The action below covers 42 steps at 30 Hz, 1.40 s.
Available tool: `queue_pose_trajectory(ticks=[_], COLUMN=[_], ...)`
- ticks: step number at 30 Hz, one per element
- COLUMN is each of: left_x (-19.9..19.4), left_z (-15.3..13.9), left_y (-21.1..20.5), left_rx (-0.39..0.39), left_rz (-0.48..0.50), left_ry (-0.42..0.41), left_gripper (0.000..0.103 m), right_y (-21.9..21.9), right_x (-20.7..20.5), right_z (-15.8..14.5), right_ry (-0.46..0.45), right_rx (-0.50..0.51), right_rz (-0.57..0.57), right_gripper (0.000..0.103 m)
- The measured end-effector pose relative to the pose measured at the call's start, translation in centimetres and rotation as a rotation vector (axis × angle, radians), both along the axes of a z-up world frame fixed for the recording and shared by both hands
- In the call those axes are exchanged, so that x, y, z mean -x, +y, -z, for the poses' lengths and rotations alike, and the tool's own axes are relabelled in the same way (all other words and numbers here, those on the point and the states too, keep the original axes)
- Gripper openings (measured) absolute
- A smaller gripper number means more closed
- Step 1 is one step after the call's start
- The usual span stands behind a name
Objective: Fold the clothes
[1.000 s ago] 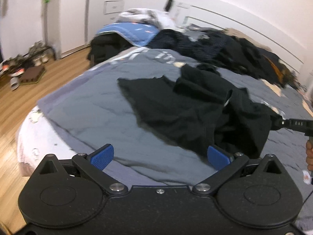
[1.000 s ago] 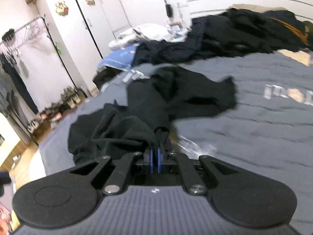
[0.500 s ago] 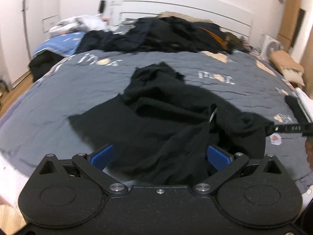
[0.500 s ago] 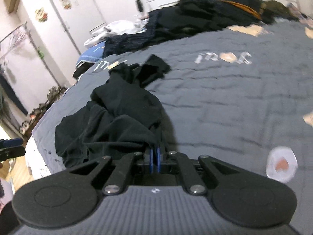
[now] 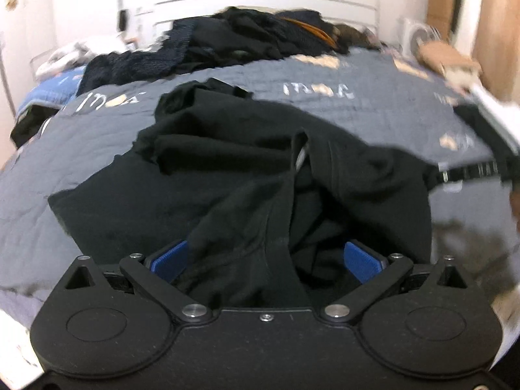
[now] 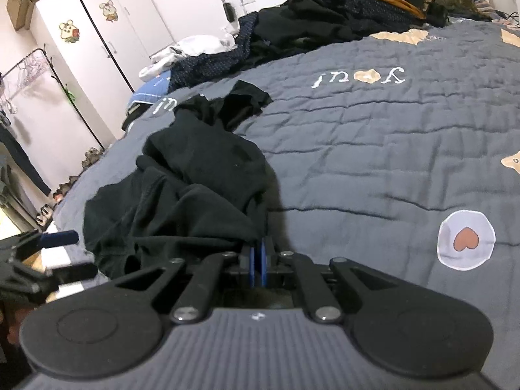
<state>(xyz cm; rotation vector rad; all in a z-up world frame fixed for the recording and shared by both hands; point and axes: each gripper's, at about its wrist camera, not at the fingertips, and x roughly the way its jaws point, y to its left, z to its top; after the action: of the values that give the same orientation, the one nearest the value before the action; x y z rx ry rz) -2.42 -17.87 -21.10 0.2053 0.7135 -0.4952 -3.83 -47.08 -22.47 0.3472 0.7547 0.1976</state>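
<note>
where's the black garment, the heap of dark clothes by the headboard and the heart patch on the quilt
black garment (image 5: 227,175): left wrist view, on its crumpled middle
heap of dark clothes (image 6: 341,16): right wrist view, on the heap's centre
heart patch (image 6: 466,240): right wrist view, on the pink heart in the white circle

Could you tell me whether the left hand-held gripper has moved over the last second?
Yes. The left hand-held gripper swung right, from the wardrobe side toward the headboard, and closed in until the black garment lies between its open fingers.
</note>
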Motion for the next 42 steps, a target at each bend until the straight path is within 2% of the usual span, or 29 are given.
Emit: queue_pose_trajectory(ticks=[3,7,9,10,13,17,20,22,24,26,29,35,37,42], left_x=[0.0,0.1,0.1,0.1,0.3,0.3,-0.5,-1.1,-1.5,-1.7,-2.1,-1.9,-1.9,-2.1], left_z=[0.5,1.1,1.5,1.9,3.0,3.9,3.6,3.6,3.5,3.3,2.7,1.3,0.9,0.2], left_y=[0.1,0.1,-0.2,-0.3,-0.6,-1.5,-2.6,-2.9,-3.1,-3.0,-2.7,-2.0,-1.6,-0.8], left_rx=[-0.015,-0.034,-0.041,-0.043,-0.051,-0.100,-0.099,-0.099,-0.099,-0.095,-0.075,-0.049,-0.045,-0.025], left_rz=[0.026,0.062,0.081,0.086,0.100,0.130,0.127,0.114,0.107,0.110,0.108,0.099,0.092,0.069], left_ry=[-0.022,-0.048,-0.037,-0.038,-0.039,-0.058,-0.070,-0.050,-0.031,-0.019,0.005,-0.003,-0.003,-0.007], left_gripper=[0.091,0.084,0.083,0.079,0.074,0.067,0.055,0.039,0.032,0.024,0.014,0.007,0.006,0.006], right_y=[0.2,0.1,0.1,0.1,0.3,0.7,0.4,-0.2,-1.1,-1.7,-1.4,1.2,3.0,7.7], right_x=[-0.1,-0.1,-0.1,-0.1,-0.3,-0.5,-0.2,0.1,0.5,1.0,1.9,3.3,3.2,2.7], right_z=[0.3,0.7,0.8,0.8,0.8,0.7,0.6,0.2,-0.4,-1.1,-2.3,-4.4,-4.2,-2.6], right_ry=[0.008,0.018,0.014,0.014,0.022,0.034,0.035,0.038,0.032,0.009,-0.077,-0.209,-0.224,-0.200], right_rx=[0.013,0.015,0.017,0.020,0.031,0.072,0.095,0.090,0.083,0.087,0.112,0.089,0.103,0.214], right_rz=[0.001,0.004,0.006,0.006,0.009,0.006,0.006,0.024,0.050,0.073,0.093,0.006,-0.040,-0.161], right_gripper=[0.004,0.004,0.004,0.004,0.005,0.008,0.014,0.021,0.038,0.044,0.054,0.069,0.074,0.074])
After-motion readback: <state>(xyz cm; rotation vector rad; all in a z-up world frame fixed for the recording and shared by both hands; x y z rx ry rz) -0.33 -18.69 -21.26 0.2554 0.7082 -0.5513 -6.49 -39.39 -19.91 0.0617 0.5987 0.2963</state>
